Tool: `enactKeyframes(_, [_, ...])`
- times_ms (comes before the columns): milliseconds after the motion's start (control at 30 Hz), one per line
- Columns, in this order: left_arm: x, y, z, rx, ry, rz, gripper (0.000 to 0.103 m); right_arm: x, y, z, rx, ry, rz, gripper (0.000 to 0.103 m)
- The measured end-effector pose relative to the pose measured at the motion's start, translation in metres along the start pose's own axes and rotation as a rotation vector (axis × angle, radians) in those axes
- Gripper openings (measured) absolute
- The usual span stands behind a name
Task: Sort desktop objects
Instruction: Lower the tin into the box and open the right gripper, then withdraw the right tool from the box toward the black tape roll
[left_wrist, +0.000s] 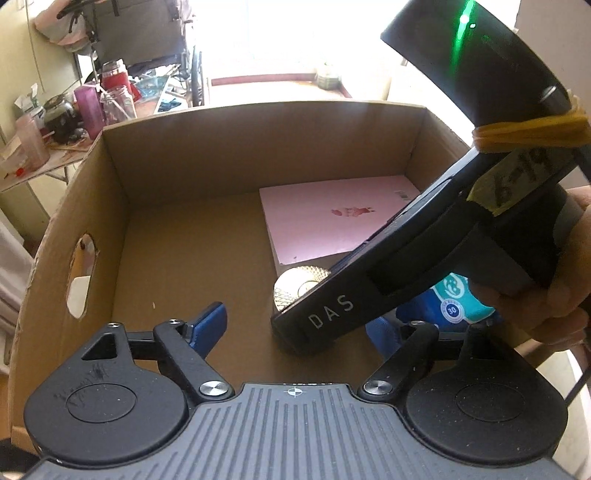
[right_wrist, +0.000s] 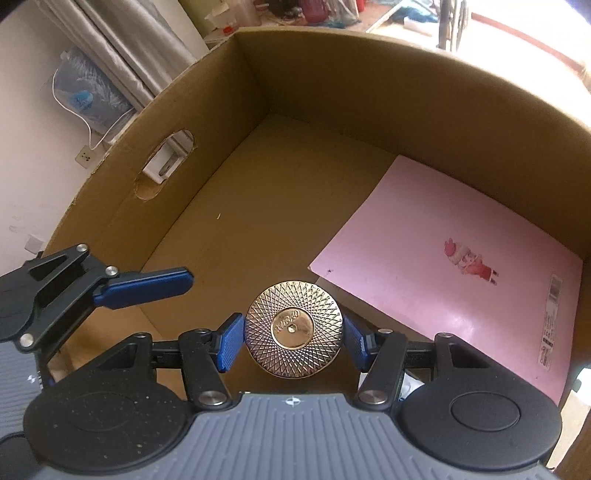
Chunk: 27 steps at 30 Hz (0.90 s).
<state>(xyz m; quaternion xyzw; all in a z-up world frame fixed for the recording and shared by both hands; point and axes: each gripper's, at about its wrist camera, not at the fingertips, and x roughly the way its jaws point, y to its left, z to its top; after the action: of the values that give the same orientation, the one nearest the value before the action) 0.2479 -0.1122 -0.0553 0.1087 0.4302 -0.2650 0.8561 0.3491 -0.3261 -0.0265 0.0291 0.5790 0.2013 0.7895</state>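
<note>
My right gripper is shut on a round gold metal tin with a patterned lid, holding it inside the cardboard box above the floor. The tin also shows in the left wrist view, partly hidden by the right gripper's black body. A pink notebook lies flat in the box's far right corner; it shows in the left wrist view too. My left gripper is open and empty over the box's near side; one blue finger shows in the right wrist view.
The box has an oval handle hole in its left wall. A blue and white packet sits under the right hand. A cluttered side table with jars and bottles stands beyond the box at the left.
</note>
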Motion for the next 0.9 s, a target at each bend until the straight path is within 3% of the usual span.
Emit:
enactKeyframes(400, [-0.036, -0.005, -0.004, -0.044, -0.078, 0.040, 0.093, -0.015, 0.007, -0.006, 0.014, -0.051, -0.031, 0.065])
enactKeyframes(667, [-0.084, -0.011, -0.009, -0.086, -0.177, 0.086, 0.099, -0.074, 0.022, -0.025, -0.013, -0.173, -0.013, 0.065])
enactKeyframes(900, [-0.116, -0.010, -0.028, -0.163, -0.241, 0.082, 0.102, -0.122, 0.047, -0.055, -0.051, -0.261, 0.028, 0.068])
